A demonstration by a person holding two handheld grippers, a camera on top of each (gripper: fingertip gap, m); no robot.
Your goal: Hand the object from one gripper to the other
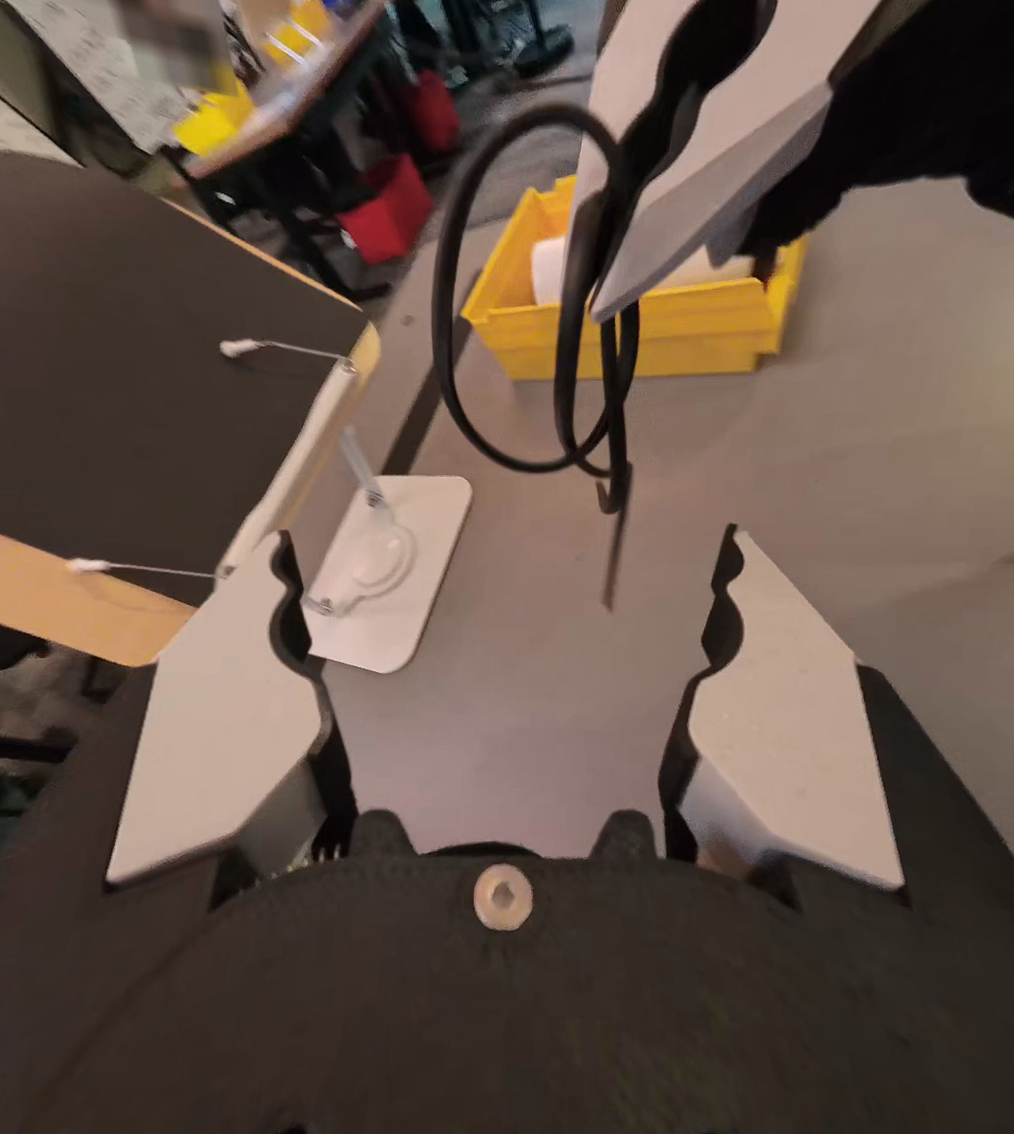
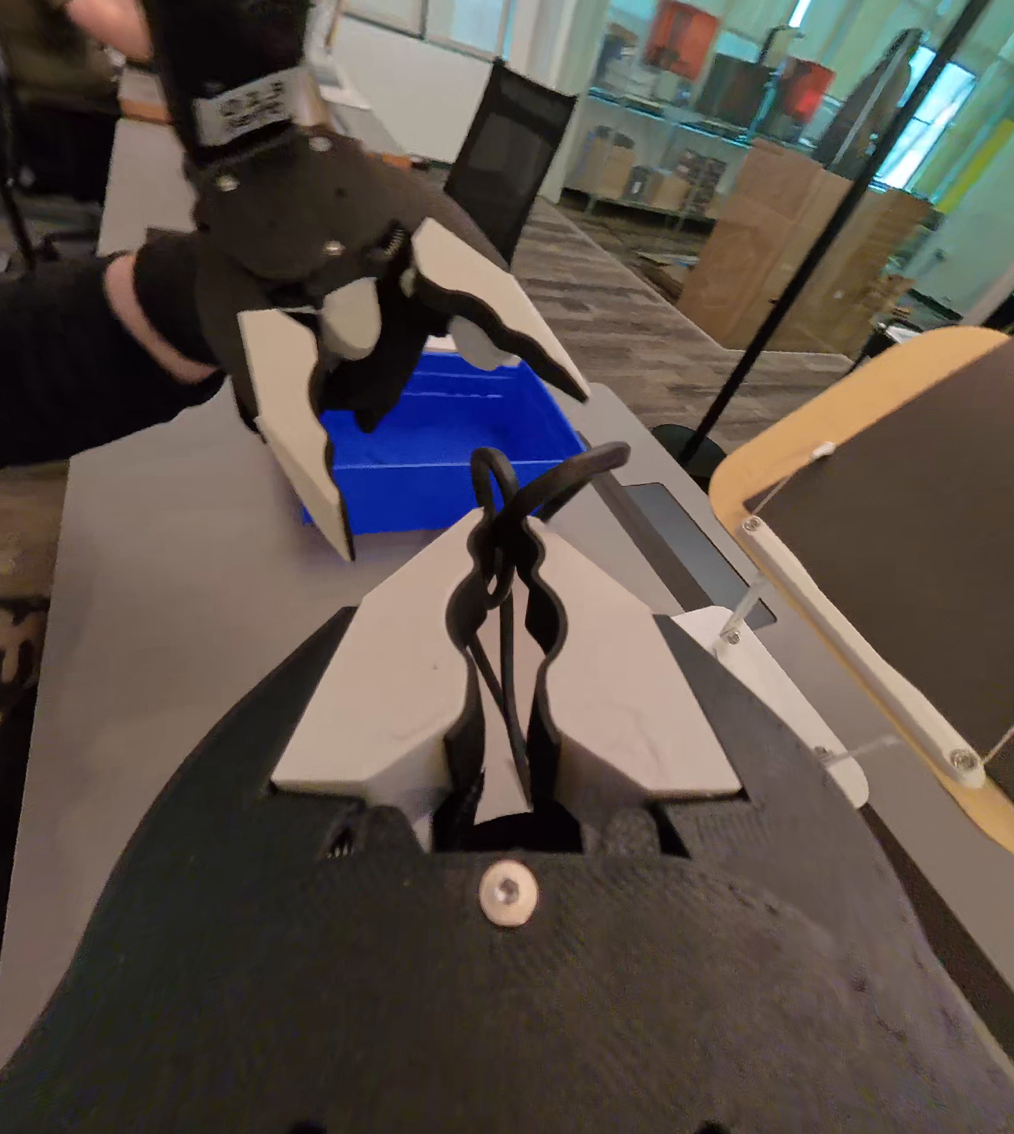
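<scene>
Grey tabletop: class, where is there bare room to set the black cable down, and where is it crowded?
Bare grey table lies under the open left gripper, between the white stand base and the table's right side. Crowded: the yellow bin at the far edge, the blue bin, and where the right gripper holds the black cable.

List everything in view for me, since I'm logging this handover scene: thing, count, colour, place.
cable: one, black, looped, hanging from the right gripper above the table
yellow bin: one, yellow, far side of the table, a white roll inside
blue bin: one, blue, on the table behind the left gripper
board on stand: one, dark face with tan edge, tilted on a white base at the table's side
table: one, grey, under everything
office chair: one, black, beyond the table
left gripper: one, grey fingers, open, empty
right gripper: one, grey fingers, shut on the cable
</scene>
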